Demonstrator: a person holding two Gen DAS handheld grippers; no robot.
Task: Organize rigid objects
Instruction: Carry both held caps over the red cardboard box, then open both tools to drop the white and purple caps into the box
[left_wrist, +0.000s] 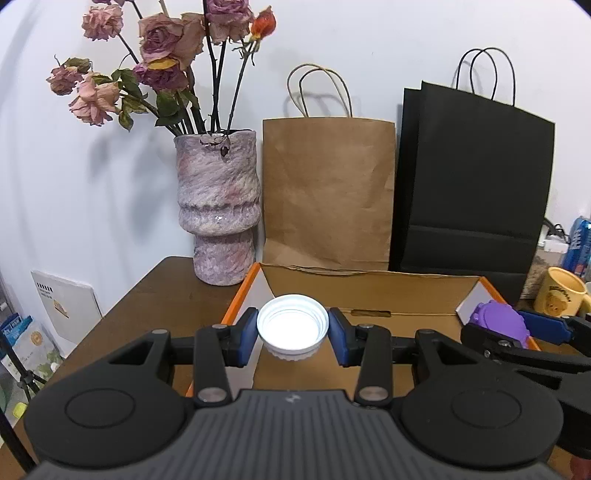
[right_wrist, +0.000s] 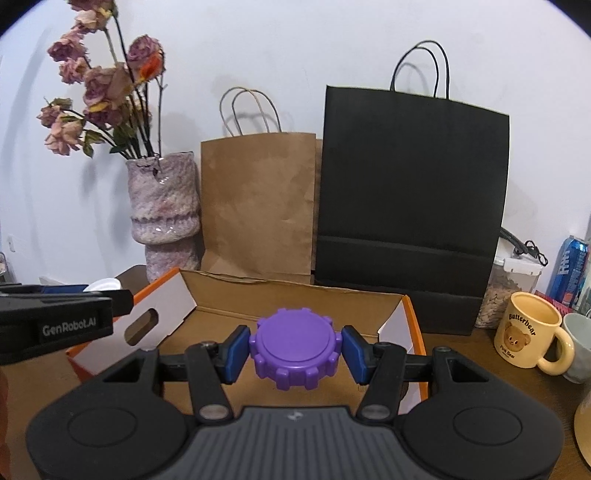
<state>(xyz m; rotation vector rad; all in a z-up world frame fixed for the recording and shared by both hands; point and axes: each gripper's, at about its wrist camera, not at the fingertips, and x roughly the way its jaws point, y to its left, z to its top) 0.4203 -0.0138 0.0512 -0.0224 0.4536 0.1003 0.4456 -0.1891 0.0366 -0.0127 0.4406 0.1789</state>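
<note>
Both tools hang over the open cardboard box (right_wrist: 295, 299), and the drop into it is what the next move turns on. The left tool (left_wrist: 292, 330) clamps a white cap (left_wrist: 292, 325) between its blue pads, open side up so the inner thread rings show; the box floor lies directly beneath and toward 12 o'clock, near the box's left wall. The right tool (right_wrist: 294, 349) is closed on a purple lid (right_wrist: 294, 343), flat face up, with blocky knobs round its rim; box floor lies under it and on toward 12 o'clock too. Neither piece has a long axis, both being round. In the left view the right tool sits at 3 o'clock, over the box's right end, so the two hold apart. Both look hard, light and easy to release cleanly.
</note>
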